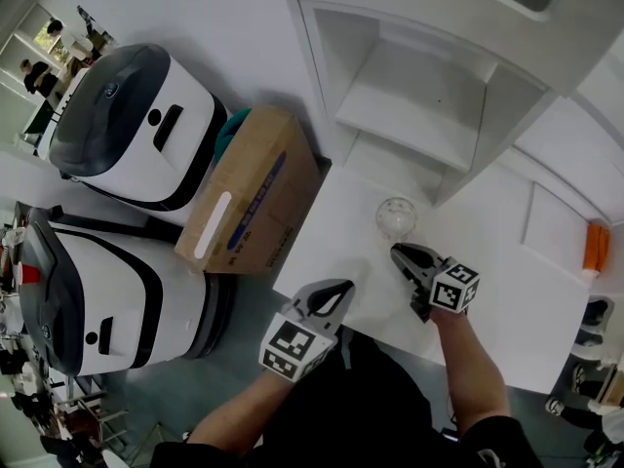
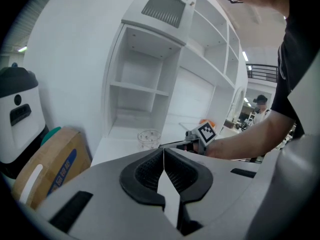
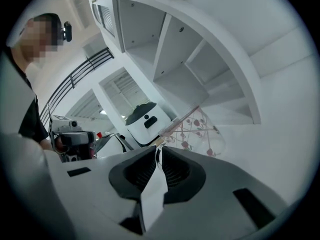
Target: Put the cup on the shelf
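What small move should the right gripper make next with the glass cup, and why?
Probably a short lift straight up. The right gripper looks pinched on the rim of the cup, which appears to stand on the table. The shelf lies beyond it with its boards higher up, so the cup likely needs to clear the surface first.

Head view steeply down; gripper views low, seemingly toward one shelf (image 1: 409, 105).

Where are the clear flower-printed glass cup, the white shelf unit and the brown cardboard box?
clear flower-printed glass cup (image 1: 397, 217): head view, middle of its bowl seen from above.
white shelf unit (image 1: 414, 105): head view, bare middle shelf board.
brown cardboard box (image 1: 255, 191): head view, its top face.
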The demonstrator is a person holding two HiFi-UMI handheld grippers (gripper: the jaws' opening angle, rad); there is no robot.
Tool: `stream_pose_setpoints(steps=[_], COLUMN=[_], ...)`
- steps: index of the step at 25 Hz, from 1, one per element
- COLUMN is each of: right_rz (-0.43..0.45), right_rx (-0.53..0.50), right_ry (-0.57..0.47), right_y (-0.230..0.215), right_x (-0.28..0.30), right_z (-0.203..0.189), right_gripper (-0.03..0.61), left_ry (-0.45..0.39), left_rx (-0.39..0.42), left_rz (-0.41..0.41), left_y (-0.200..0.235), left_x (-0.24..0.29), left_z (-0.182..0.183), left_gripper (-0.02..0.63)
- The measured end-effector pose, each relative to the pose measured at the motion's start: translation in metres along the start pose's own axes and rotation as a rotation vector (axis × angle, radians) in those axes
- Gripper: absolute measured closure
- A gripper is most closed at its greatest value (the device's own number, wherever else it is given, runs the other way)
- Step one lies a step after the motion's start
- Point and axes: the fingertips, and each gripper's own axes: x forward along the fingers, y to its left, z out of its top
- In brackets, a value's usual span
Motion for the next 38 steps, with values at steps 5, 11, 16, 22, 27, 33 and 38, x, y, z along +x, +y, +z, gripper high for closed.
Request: stream_pose_setpoints(steps=[5,11,16,22,27,33,38], right_rz=[0.013,-0.016,-0.048,-0.065,-0.083,-0.111,-0.144], right_rx=[0.068,0.052,0.005,-0.07,-0.111,-0.151,-0.169], right_ry=[-0.069,-0.149,-0.184,-0.203,-0.239,-0.292,-0.323], right_y=[-0.002,0.005,0.024,0.057,0.093,0.13,0.148], right_x=[-0.003,-0.016,-0.02,-0.023,-0.029,-0.035,-0.034], right_z=[0.01,0.042,0.067,0.089,0.106,0.129,0.142], right_gripper=[0.54,0.54,0.54,0.54,0.54,0.54,0.54], left_ry=[-0.032,-0.02,-0.039,-0.066,-0.085,-0.111,-0.152], left_rx=[-0.012,-0.008,0.07,0.132,0.175,0.21,0.232], left_rz=[0.04,-0.021,-0.102,-0.178,-0.226,-0.256,-0.297], left_y=[0.016,0.024,0.024,0.029,0.034,0.045,0.049], left_x=[-0.013,-0.014,-0.012,-0.005,-0.007,-0.015,-0.022], left_z=[0.012,0.024,0.05,0.078,0.097,0.12,0.138], left_gripper=[0.597,0.598,0.598,0.597,0.598,0.598,0.597])
